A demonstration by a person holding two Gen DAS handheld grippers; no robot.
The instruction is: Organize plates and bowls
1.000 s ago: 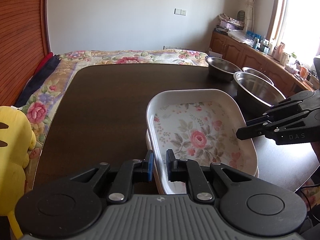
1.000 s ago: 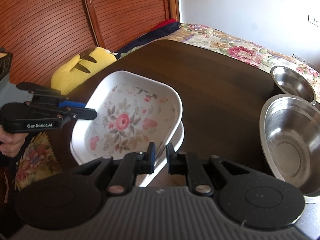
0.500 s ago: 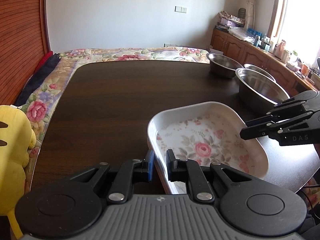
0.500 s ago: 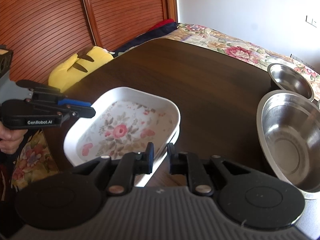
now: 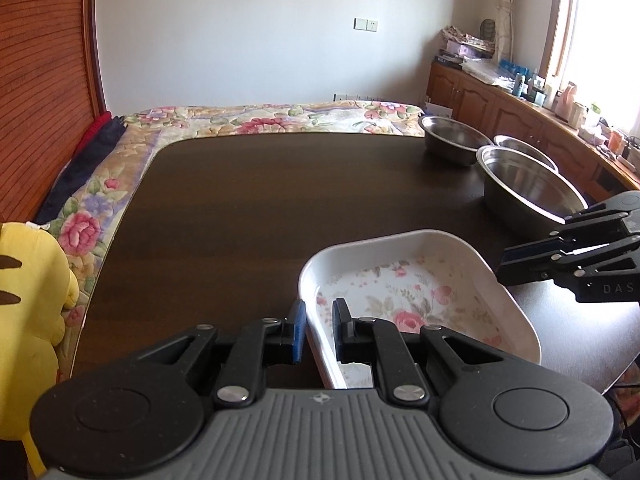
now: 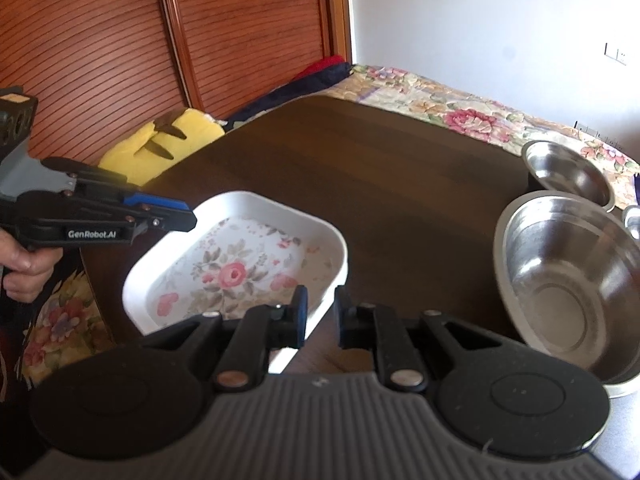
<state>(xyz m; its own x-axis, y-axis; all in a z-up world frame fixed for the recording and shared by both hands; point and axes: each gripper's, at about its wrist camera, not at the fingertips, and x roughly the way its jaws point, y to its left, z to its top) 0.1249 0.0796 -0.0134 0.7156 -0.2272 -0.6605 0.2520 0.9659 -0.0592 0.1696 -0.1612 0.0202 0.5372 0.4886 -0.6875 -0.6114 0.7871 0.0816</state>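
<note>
- The white flowered dish (image 5: 416,304) sits on the dark table (image 5: 260,208), near the table's front edge.
- The left gripper (image 5: 319,322) has its two fingers on either side of the dish's rim — one inside the dish, one outside. It looks like it is pinching the rim, or very close to it.
- The right gripper (image 6: 320,312) is at the other end of the dish. Its fingers also sit on either side of that rim, with a small gap, so it looks slightly spread — I cannot tell if it grips the rim.
- The big steel bowl (image 6: 568,284) stands on the table just beside the dish, on the window side. A smaller steel bowl (image 6: 568,172) is behind the big one, farther from the dish.
- I think the step in hand is putting the dish down in its spot.
- Next, both grippers need to spread and pull back from the dish — slowly, so it does not slide off the table edge. Then the bowls can be stacked.
</note>
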